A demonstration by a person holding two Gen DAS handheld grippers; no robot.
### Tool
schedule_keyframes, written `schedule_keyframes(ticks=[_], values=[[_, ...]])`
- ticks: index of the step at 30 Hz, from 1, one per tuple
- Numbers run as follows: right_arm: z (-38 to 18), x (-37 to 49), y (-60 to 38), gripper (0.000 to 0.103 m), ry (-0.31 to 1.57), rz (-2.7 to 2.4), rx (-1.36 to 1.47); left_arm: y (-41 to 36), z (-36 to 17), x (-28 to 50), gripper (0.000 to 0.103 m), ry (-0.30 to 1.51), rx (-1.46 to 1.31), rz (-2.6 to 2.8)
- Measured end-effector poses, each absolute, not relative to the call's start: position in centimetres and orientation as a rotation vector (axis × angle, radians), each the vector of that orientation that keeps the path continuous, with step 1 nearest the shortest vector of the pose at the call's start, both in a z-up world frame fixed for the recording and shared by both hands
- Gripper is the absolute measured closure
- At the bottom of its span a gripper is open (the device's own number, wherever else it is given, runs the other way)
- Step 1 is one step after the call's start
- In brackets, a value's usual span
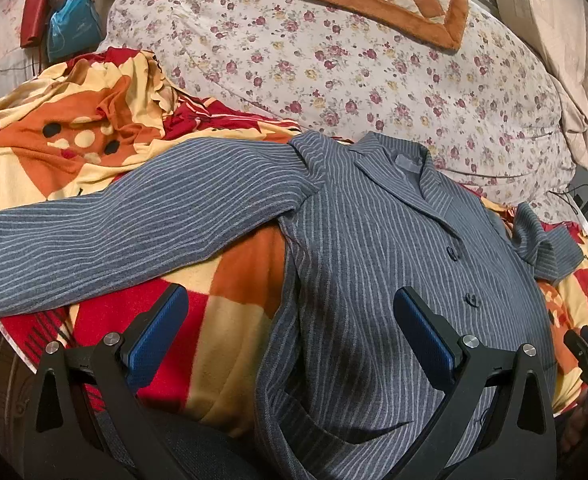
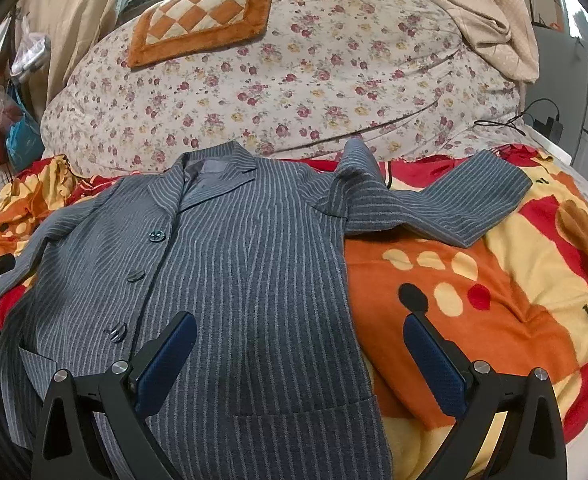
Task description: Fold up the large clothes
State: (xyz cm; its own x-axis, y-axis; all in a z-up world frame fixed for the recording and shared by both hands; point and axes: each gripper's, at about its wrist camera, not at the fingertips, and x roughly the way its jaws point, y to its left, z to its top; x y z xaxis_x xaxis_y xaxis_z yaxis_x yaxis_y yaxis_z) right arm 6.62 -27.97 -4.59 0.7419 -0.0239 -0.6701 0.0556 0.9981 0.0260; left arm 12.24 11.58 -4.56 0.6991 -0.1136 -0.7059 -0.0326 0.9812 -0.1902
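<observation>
A grey pinstriped jacket (image 1: pixel 374 240) is laid front-up on a red, orange and yellow blanket (image 1: pixel 230 320) that covers the bed. The collar is turned toward a large floral quilt (image 1: pixel 334 72) heaped at the far side, and three dark buttons are seen down the front. In the left wrist view one sleeve (image 1: pixel 114 236) is stretched out flat to the left across the blanket. In the right wrist view the other sleeve (image 2: pixel 434 204) is bent at the shoulder and laid out to the right, its cuff resting on the blanket near the quilt's edge.

The left tool (image 1: pixel 290 308) is held spread wide above the jacket's left side, with one blue pad over the blanket and the other over the striped cloth; nothing is pinched between them. The right tool (image 2: pixel 300 332) is likewise spread wide, with one pad over the jacket's front and the other over the orange part of the blanket, and nothing is gripped. Whether the pads touch the cloth cannot be told.

An orange checkered cushion (image 2: pixel 206 16) is set on top of the quilt. A blue bag (image 1: pixel 72 28) is seen hanging at the far left.
</observation>
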Motion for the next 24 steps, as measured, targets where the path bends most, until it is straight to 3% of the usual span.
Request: schedule_keyframes(ticks=[24], values=[[-4.62,6.59,-27.74,0.0,0.732,-0.04,0.039,11.49,-4.67,12.2,0.001,0.794,-0.195,-0.045]])
